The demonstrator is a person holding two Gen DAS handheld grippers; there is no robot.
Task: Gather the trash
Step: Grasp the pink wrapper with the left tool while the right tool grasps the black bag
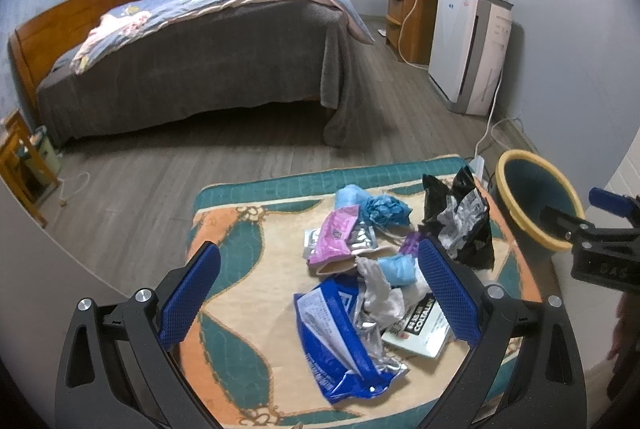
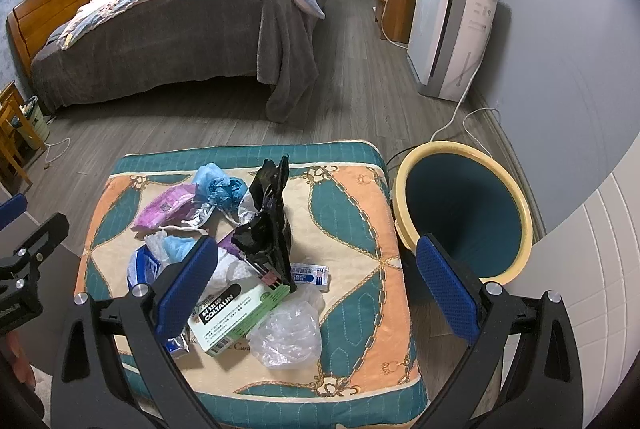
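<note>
A pile of trash lies on a patterned cushion (image 2: 352, 213): a black crumpled bag (image 2: 268, 229), a white and green COLTALIN box (image 2: 236, 313), a clear plastic wrap (image 2: 288, 329), a purple packet (image 2: 164, 209), blue crumpled pieces (image 2: 220, 185) and a blue foil bag (image 1: 336, 341). A teal bin with a yellow rim (image 2: 464, 213) stands right of the cushion. My left gripper (image 1: 316, 293) is open above the pile. My right gripper (image 2: 316, 281) is open above the cushion's right half, empty. The black bag (image 1: 464, 221) and bin (image 1: 532, 197) also show in the left wrist view.
A bed (image 2: 180, 21) with a grey cover stands across the wooden floor. A white air purifier (image 2: 452, 29) and a wooden cabinet (image 2: 396, 1) stand along the right wall, with cables (image 2: 460, 113) on the floor. A white tiled surface (image 2: 600, 249) is at the right.
</note>
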